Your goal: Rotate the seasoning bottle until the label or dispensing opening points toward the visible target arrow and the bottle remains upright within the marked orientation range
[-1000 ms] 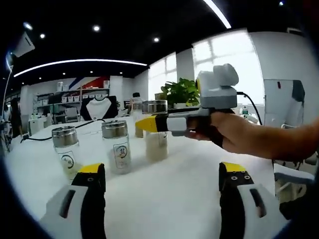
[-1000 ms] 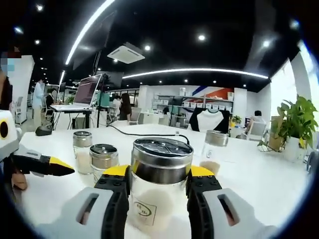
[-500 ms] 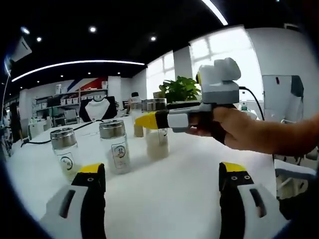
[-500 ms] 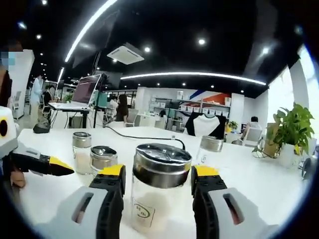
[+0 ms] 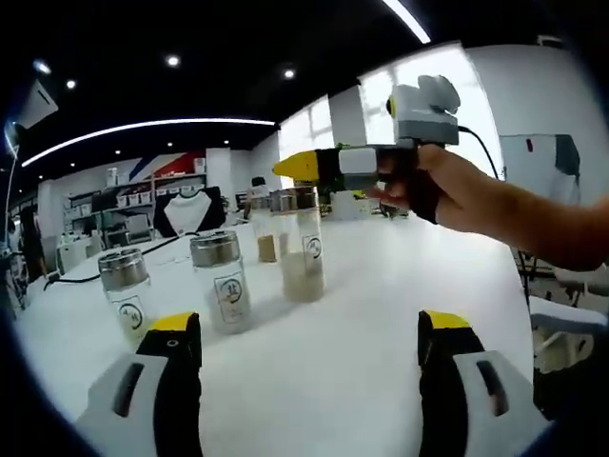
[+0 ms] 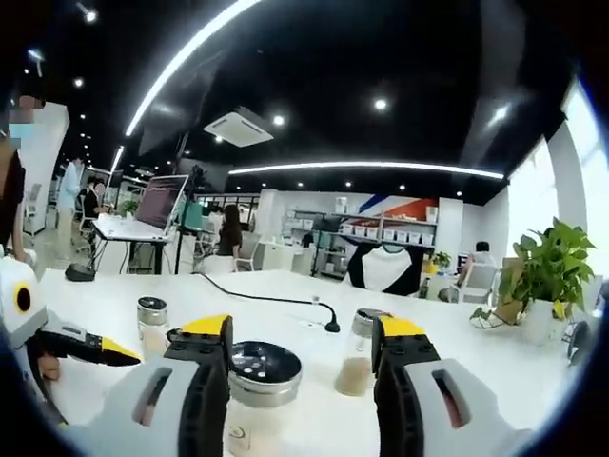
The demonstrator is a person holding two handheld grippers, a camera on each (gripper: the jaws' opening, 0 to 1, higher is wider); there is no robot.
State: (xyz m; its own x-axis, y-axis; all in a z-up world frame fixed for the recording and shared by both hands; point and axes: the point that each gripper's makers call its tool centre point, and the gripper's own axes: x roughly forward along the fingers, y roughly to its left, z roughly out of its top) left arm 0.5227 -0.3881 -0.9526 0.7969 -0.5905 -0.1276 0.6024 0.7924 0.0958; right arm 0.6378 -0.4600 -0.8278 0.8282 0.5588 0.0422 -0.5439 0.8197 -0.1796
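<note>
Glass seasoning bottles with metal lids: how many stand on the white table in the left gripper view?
4. Two labelled glass seasoning bottles stand at the left and beside it; the tallest is at centre, below the right hand-held gripper; a fourth is partly hidden behind it. More may be hidden.

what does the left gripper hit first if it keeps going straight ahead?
Probably nothing soon: between the open left gripper jaws lies bare white table. The seasoning bottle and two smaller jars stand left of that line, though depth is uncertain.

A: Any text you can read?
B: None. The clear glass seasoning bottles with metal lids (image 5: pixel 225 284) carry white labels (image 5: pixel 227 289) with dark marks, too small to make out.
</note>
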